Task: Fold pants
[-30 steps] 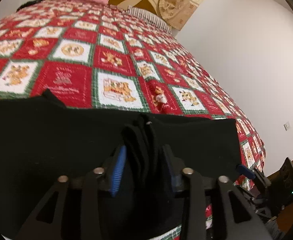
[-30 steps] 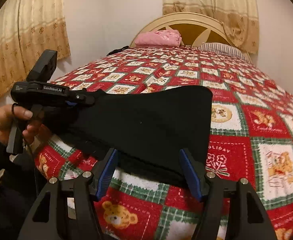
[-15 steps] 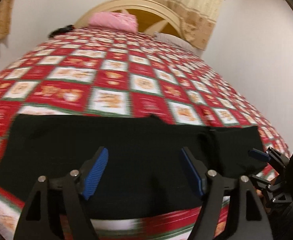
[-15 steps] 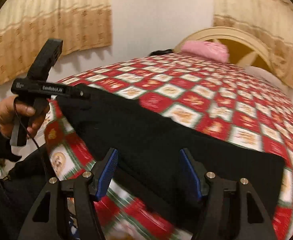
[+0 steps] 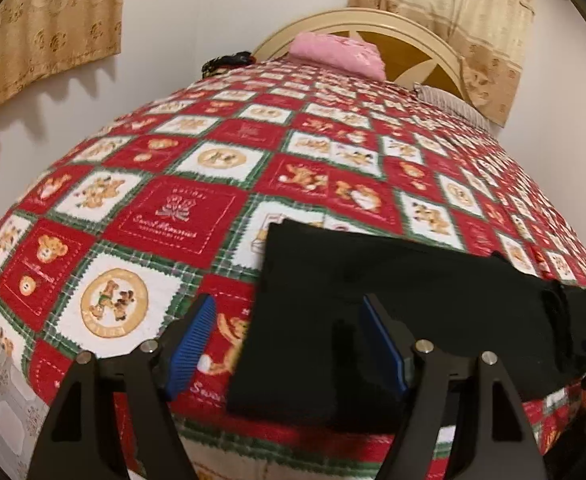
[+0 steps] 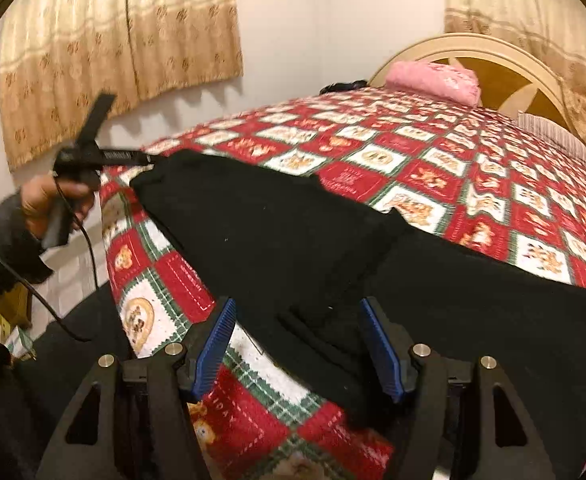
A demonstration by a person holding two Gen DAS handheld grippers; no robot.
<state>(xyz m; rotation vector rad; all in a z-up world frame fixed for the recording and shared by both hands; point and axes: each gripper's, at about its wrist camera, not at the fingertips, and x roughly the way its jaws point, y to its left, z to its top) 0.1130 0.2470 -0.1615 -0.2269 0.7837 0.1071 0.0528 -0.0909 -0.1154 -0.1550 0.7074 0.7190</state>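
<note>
Pants (image 5: 393,300): black, laid flat in a long band across the near end of the bed (image 5: 197,216), parallel to its foot edge; a thicker bunched seam toward the right end in the left wrist view.
Pants, left end: squared edge lying on the quilt, just ahead of the left gripper (image 5: 289,344).
Left gripper: blue-padded fingers (image 5: 193,344) standing apart, nothing pinched; right pad over the black cloth, left pad over bare quilt; whether the pads touch the cloth cannot be told.
Right gripper (image 6: 299,350): fingers apart, not clamped; black cloth passing beneath and between them, contact not discernible.
Left gripper, seen from right wrist view: held in a person's hand (image 6: 53,204), tip near the far corner of the pants; image blurred there.
Cable (image 6: 57,304): dark, hanging from that handle toward the floor.
Quilt: red, white and green checks with bear motifs, covering the whole bed.
Pillow (image 5: 337,54): pink, against the cream headboard (image 5: 413,36).
Second pillow (image 6: 553,136): striped, beside the pink one.
Curtains (image 6: 113,48): beige, patterned, on the walls behind.
</note>
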